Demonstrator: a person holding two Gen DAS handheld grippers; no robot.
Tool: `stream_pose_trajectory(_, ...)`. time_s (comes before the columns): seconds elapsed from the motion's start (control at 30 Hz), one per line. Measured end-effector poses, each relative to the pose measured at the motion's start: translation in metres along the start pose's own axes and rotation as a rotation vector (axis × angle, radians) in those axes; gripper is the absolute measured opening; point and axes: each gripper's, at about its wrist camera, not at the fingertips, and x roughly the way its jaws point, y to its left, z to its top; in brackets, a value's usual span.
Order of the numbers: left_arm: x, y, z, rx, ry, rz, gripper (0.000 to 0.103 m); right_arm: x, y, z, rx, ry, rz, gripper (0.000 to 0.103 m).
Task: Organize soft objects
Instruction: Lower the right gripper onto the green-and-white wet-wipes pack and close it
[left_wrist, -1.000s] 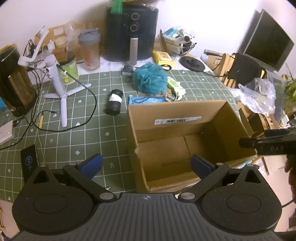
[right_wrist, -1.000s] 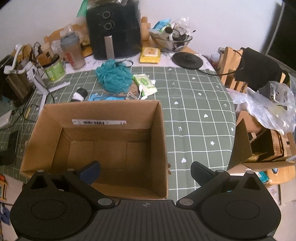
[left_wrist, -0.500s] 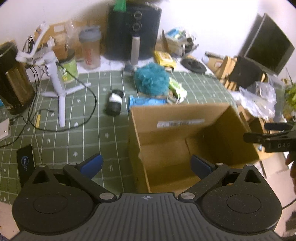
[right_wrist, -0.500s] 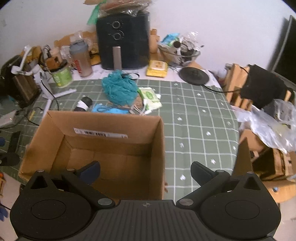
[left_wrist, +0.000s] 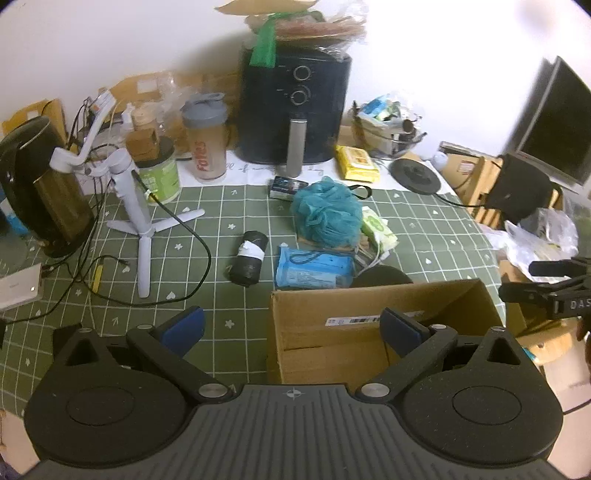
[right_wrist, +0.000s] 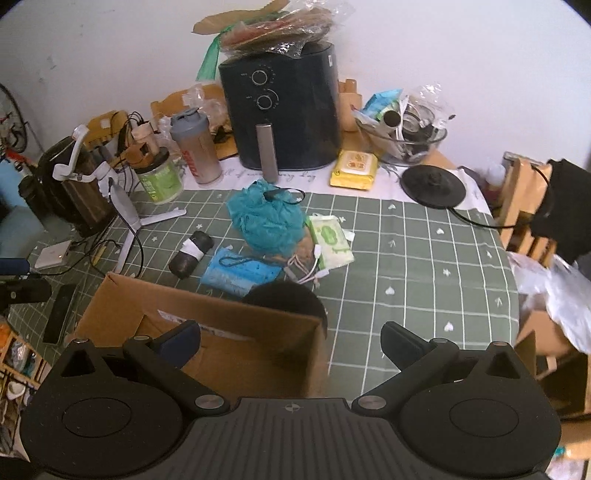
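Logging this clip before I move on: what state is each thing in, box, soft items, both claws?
Box: open, upright, nothing seen inside.
Loofah: on the table, outside the box.
Blue pack: lying flat beside the box.
Green wipes: flat, beside the loofah.
Black roll: on its side.
Shaker: upright, lid closed.
Left claw: open, empty.
Right claw: open, empty.

We count one cardboard box (left_wrist: 373, 317), one teal bath pouf (left_wrist: 325, 212), one black roll (left_wrist: 248, 258), three wipe packs, one shaker bottle (left_wrist: 205, 142) and one air fryer (left_wrist: 293, 110).
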Motion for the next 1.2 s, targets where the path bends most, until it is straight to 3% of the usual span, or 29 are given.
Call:
stream_pose_trajectory(0.13,-0.001,0.0,0.002,-0.062,-0.006,0.046,0.103,0.005,-0.016,-0.001,0.002,0.009,0.032,0.103)
stream_pose_trajectory(0.33,-0.003,-0.01,0.008,-0.056,-0.016,0.074,0.103,0.01,-0.03,-0.006,0.004,-0.003,0.082,0.103)
stream_pose_trajectory(0.53,0.007,-0.01,0.006,-0.092,0.032,0.017,0.103,0.019,-0.048,0.003,0.0,-0.02,0.109,0.103)
stream_pose_trajectory(0.9,0.022,-0.018,0.013,-0.045,-0.012,-0.044,0.103,0.05,-0.066,0.031,-0.076,-0.032,0.098,0.103)
stream_pose_trajectory(1.2,0.043,-0.012,0.013,-0.023,-0.005,-0.02,0.103,0.094,-0.07,0.046,-0.114,0.013,0.117,0.103)
